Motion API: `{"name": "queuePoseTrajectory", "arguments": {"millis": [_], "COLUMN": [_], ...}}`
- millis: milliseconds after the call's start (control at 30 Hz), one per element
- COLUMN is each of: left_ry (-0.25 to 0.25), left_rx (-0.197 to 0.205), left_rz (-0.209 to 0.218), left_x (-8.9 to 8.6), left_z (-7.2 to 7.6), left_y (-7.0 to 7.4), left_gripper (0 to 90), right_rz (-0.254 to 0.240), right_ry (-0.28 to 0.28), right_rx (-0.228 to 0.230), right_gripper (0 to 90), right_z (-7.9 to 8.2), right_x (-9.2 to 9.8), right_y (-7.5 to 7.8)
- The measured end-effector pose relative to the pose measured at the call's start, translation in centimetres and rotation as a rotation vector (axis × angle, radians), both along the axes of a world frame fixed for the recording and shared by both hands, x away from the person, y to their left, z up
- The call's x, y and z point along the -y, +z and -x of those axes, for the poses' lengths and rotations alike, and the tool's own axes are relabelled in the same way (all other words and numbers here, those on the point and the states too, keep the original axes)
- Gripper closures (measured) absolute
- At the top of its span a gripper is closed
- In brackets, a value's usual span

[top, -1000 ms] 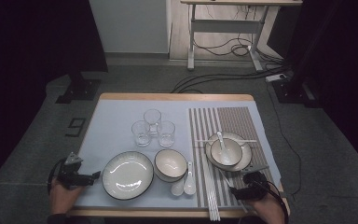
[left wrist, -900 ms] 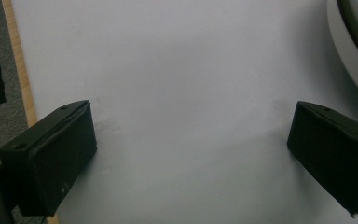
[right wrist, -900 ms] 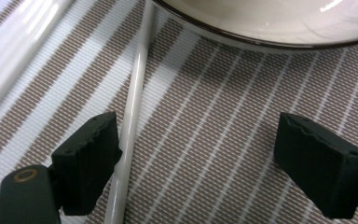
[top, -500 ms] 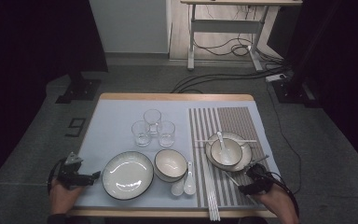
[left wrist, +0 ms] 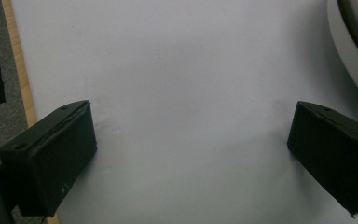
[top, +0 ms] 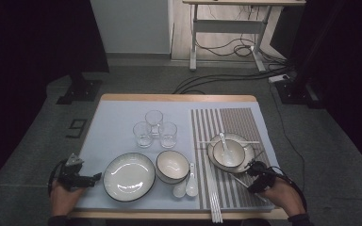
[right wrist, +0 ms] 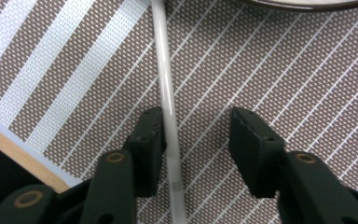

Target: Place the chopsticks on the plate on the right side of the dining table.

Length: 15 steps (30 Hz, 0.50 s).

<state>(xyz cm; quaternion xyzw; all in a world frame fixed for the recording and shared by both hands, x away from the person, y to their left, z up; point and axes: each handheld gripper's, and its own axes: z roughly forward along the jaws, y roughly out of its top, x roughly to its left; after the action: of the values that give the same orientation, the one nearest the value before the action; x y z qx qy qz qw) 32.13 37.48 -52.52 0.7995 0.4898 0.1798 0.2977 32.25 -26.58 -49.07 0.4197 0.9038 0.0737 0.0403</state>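
A white chopstick [right wrist: 167, 100] lies on the brown striped placemat [right wrist: 270, 74] near the counter's [top: 122, 117] right front corner, running between the jaws of the right claw [right wrist: 193, 140]. It sits close against one jaw, with a clear gap to the other; the jaws have just been closing around it, but the pads do not yet clamp it. Just beyond its far end is the dark rim of a plate [top: 250, 157] that carries a bowl [top: 231, 153] and a spoon [top: 223, 141]. At the counter's left front edge the left claw [left wrist: 191, 154] hovers over the pale mat [left wrist: 177, 70], jaws wide apart with nothing between them, beside a large white plate [top: 129, 176].
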Motion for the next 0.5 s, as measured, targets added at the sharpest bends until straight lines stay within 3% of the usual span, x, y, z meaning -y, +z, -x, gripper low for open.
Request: {"name": "queuePoseTrajectory", "arguments": {"millis": [200,500], "left_ry": [0.001,0.001], "left_rx": [0.0,0.0], "left_rz": [0.001,0.001], "left_x": [0.0,0.0], "left_z": [0.0,0.0], "left_y": [0.0,0.0], "left_gripper": [0.9,0.9], "right_rz": [0.049,0.072], "right_ry": [0.036,0.077], "right_rx": [-0.055,-0.108], "right_gripper": [73.6,81.3], "right_z": [-0.8,-1.7], "right_x": [-0.5,-1.5], "right_y": [0.2,0.1]}}
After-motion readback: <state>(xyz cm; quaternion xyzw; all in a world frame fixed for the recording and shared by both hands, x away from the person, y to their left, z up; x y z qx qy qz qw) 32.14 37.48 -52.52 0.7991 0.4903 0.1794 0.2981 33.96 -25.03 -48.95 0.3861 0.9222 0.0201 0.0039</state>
